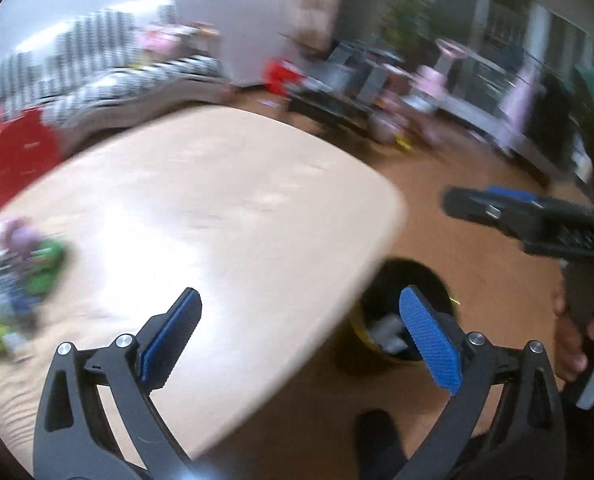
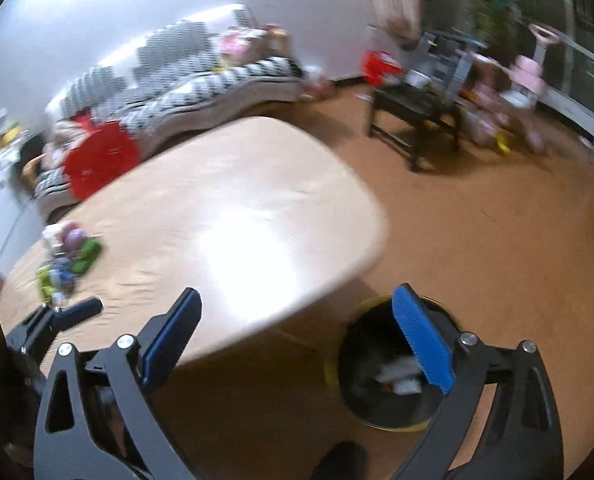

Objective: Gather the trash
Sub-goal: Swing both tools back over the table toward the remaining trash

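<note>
A pile of colourful trash (image 1: 17,276) lies at the left of the beige table (image 1: 201,208); it also shows in the right wrist view (image 2: 67,262). A black bin with a yellow rim (image 2: 389,364) stands on the floor by the table's near corner, with white scraps inside; it shows in the left wrist view (image 1: 401,320) too. My left gripper (image 1: 301,336) is open and empty over the table's edge. My right gripper (image 2: 297,336) is open and empty, its right finger above the bin. The right gripper also appears at the right of the left wrist view (image 1: 497,212).
A striped sofa (image 2: 185,84) and a red stool (image 2: 101,156) stand behind the table. A dark low table (image 2: 417,112), pink toys (image 2: 525,76) and a red basket (image 2: 379,66) sit at the far right on the brown floor (image 2: 497,248). Both views are blurred.
</note>
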Available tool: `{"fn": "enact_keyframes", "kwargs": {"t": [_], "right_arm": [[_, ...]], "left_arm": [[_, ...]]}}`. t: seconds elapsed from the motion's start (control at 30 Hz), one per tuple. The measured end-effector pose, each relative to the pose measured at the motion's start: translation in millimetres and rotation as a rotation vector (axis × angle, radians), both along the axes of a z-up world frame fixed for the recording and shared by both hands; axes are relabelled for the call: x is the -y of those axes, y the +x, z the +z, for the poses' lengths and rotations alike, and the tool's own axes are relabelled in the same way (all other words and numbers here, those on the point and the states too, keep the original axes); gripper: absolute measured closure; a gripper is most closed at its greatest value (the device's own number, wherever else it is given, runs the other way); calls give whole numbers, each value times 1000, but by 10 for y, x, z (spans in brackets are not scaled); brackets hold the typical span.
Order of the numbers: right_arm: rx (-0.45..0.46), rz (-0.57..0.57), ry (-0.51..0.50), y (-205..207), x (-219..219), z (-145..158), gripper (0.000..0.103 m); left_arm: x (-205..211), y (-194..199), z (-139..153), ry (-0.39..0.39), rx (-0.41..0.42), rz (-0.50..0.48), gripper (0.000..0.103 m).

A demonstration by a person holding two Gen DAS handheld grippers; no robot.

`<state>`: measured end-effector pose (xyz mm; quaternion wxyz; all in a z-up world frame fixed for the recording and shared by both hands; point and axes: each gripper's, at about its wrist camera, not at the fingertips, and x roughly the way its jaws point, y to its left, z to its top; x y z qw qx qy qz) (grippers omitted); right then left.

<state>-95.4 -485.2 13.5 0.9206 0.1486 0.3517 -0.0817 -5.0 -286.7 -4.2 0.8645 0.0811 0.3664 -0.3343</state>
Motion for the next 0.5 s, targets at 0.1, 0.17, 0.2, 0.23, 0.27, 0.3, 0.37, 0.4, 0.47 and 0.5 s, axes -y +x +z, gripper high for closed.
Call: {"fn": "enact_keyframes", "kwargs": {"t": [0.1, 0.17, 0.2, 0.23, 0.27, 0.3, 0.37, 0.4, 0.47, 0.5], "right_arm": [[30, 113, 4, 314, -520, 143, 10], [45, 186, 13, 505, -892, 204, 10], [48, 217, 14, 578, -1055, 225, 10], [50, 253, 16, 665, -1232, 240, 10], [52, 285, 15, 745, -1403, 252, 10], [54, 313, 11, 797, -1588, 254, 10], [53, 366, -1, 925, -1895, 252, 10], [49, 391, -5, 1001, -2042, 240, 10], [43, 417, -10, 1097, -2237, 216, 10], [37, 427, -12, 1150, -2323, 189, 10]], "left_arm": [[-580, 166, 131, -33, -20, 104, 7], [-1052, 257, 201, -29, -5, 196, 7], [-1274, 297, 223, -23, 5, 239, 7], [-1446, 287, 227, -18, 12, 269, 7], [-1612, 300, 232, -13, 17, 300, 7], [-1836, 323, 241, -13, 19, 339, 7], [-2187, 325, 256, -19, 17, 397, 7], [-2371, 333, 252, -19, 14, 427, 7], [-2617, 394, 236, -18, 0, 465, 7], [-2703, 412, 222, -18, -6, 478, 7]]}}
